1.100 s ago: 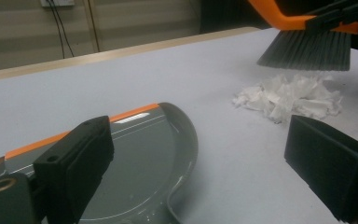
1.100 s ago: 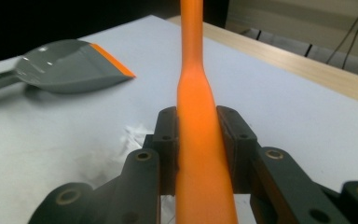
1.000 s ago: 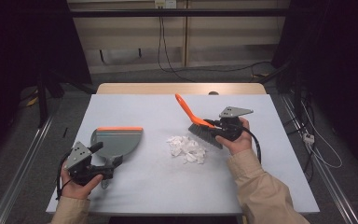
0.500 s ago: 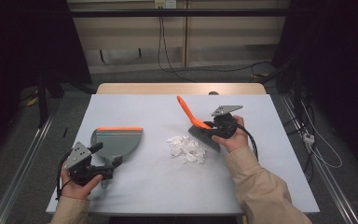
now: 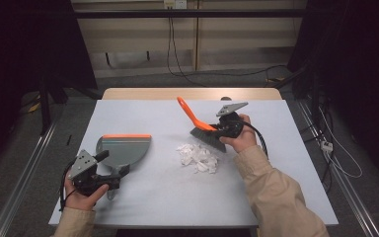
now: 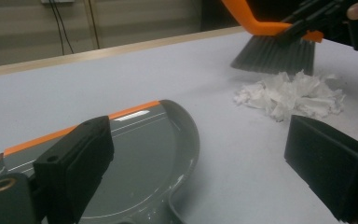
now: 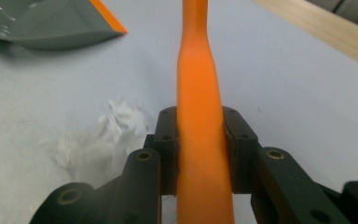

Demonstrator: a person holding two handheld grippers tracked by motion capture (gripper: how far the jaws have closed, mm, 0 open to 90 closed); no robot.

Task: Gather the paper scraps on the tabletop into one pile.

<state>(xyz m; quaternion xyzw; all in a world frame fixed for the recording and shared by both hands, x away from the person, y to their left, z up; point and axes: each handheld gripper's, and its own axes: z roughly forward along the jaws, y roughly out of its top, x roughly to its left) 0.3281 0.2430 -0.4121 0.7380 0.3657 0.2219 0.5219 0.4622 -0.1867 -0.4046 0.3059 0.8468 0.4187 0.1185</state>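
Beige sleeves; black tool [image 5: 212, 132] with grey plate.

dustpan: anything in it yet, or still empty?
Empty. The dustpan shows a bare grey tray in the left gripper view; the paper scraps lie on the table beside the brush, apart from the dustpan.

The dustpan's [image 6: 135, 154] near end and handle run off the bottom edge of the left gripper view, beneath that gripper's own jaws. In the right gripper view the orange brush handle [image 7: 200, 116] leaves the frame top and bottom, hiding the bristles; beside it the shredded paper [image 7: 107, 135] is a blurred white smear.
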